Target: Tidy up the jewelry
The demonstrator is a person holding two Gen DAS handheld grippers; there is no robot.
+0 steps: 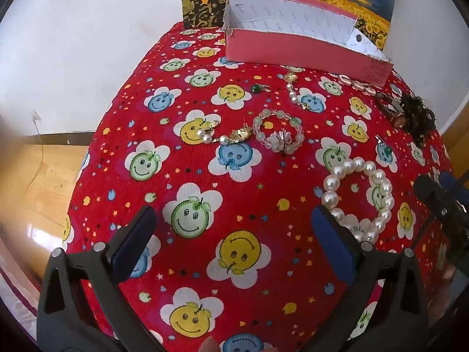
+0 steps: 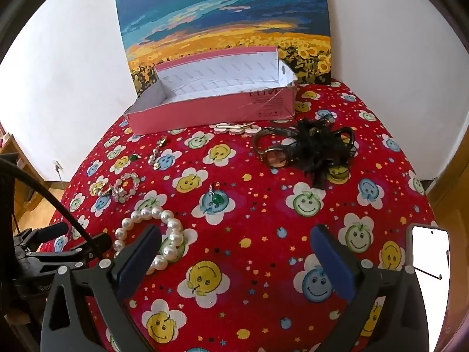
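Jewelry lies on a red smiley-flower cloth (image 1: 205,176). A big pearl bracelet (image 1: 359,196) lies just past my left gripper's right finger; it also shows by my right gripper's left finger (image 2: 149,234). A glass bead bracelet (image 1: 278,130), pearl-and-gold earrings (image 1: 222,136), a green earring (image 2: 217,198), a brown watch (image 2: 274,152) and a black hair flower (image 2: 319,146) lie further back. An open pink box (image 1: 296,48) (image 2: 211,108) stands at the far edge. My left gripper (image 1: 233,234) and right gripper (image 2: 236,246) are open and empty, above the cloth.
A sunflower painting (image 2: 222,23) leans on the white wall behind the box. A white hair clip (image 2: 234,127) lies in front of the box. A phone (image 2: 429,275) sits at the right edge. The wooden floor (image 1: 44,176) lies below on the left.
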